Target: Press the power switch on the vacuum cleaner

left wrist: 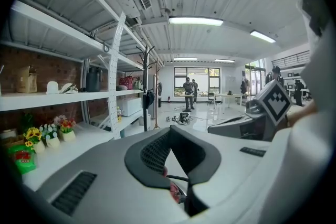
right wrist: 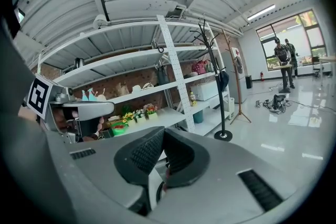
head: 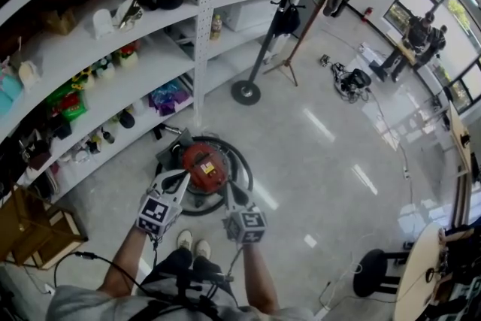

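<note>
The vacuum cleaner (head: 204,165) stands on the floor in front of my feet: a round dark canister with a red top and a black hose (head: 242,162) looped round it. In the head view my left gripper (head: 183,175) is shut, its tip over the left edge of the red top. My right gripper (head: 228,188) is also shut, its tip at the canister's near right edge. In the left gripper view the pads (left wrist: 152,155) meet, with a sliver of red vacuum (left wrist: 173,191) below. The right gripper view shows its pads (right wrist: 144,152) together. I cannot make out the power switch.
White shelving (head: 113,79) with small goods curves along the left. A coat rack base (head: 246,92) stands beyond the vacuum. A cardboard box (head: 34,225) is at my left, a black stool (head: 373,272) and a table (head: 421,267) at my right. Cables (head: 349,79) and people (head: 417,37) are far off.
</note>
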The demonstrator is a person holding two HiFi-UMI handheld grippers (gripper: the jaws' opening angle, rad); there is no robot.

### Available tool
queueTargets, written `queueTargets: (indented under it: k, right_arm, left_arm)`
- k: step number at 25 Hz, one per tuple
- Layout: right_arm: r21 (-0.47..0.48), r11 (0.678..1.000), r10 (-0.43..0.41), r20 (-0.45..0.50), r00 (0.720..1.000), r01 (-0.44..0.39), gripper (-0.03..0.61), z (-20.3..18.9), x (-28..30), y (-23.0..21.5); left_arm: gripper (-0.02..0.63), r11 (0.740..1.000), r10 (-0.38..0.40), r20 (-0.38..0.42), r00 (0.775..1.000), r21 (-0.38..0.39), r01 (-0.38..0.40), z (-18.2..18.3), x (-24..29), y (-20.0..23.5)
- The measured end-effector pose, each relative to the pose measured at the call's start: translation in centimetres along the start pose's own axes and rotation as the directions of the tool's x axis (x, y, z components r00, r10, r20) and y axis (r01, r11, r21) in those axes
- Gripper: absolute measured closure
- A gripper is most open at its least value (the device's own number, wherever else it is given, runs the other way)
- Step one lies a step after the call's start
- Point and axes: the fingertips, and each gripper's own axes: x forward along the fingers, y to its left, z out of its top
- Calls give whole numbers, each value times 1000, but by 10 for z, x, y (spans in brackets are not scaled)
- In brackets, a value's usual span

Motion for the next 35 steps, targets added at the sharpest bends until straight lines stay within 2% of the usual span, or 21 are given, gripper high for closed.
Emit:
queueTargets:
  k: [7,20,35]
  right_arm:
    - [2,1000,-16,34,999,16,566,20,-14,-4]
    - [-29,1000,-10,85,996,13,567,42,-38,2]
    - [-70,997,-25,130,991,34,566,60,-58,13]
  left_arm:
    - [607,999,-2,25,1000,43,1,15,-3,1]
    - [607,999,21,65,998,42,-23,40,-21,-4]
    - [607,996,50,103,993,66,-57,46,-47,8]
